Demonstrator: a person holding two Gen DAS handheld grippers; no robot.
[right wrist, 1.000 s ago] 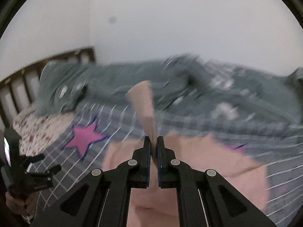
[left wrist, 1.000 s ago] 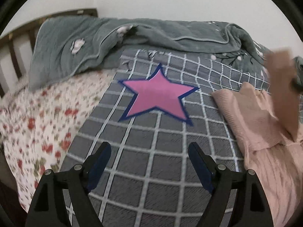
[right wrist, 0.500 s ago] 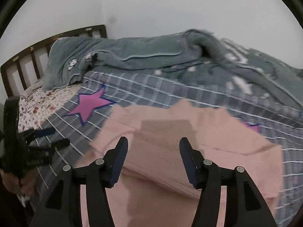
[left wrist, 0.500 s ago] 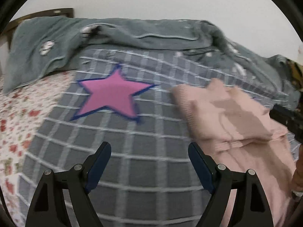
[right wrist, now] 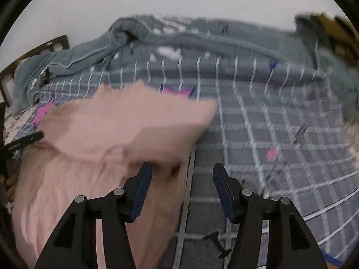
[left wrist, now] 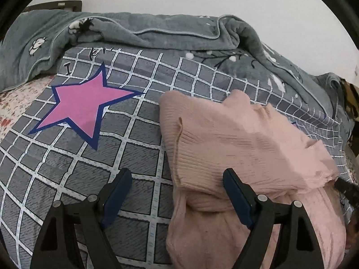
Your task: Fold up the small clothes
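Observation:
A pale pink knit garment point(left wrist: 235, 139) lies on the grey checked bed cover point(left wrist: 139, 134), its upper part folded across its body. My left gripper point(left wrist: 176, 174) is open just above the garment's left edge, and that folded edge shows between its fingers without being pinched. In the blurred right wrist view the garment point(right wrist: 125, 123) fills the left half. My right gripper point(right wrist: 181, 168) stands open over its right edge, with nothing held. The left gripper's tip point(right wrist: 22, 143) shows at that view's left edge.
A rumpled grey-green blanket point(left wrist: 157, 31) is heaped along the far side of the bed. A pink star point(left wrist: 83, 107) is printed on the cover left of the garment. A floral sheet point(left wrist: 13, 103) and a dark wooden headboard point(left wrist: 56, 3) lie at far left.
My right gripper opened and let go of the pink fabric it held up, which now lies folded across the garment. It then swung right and down. My left gripper moved right to the garment's edge.

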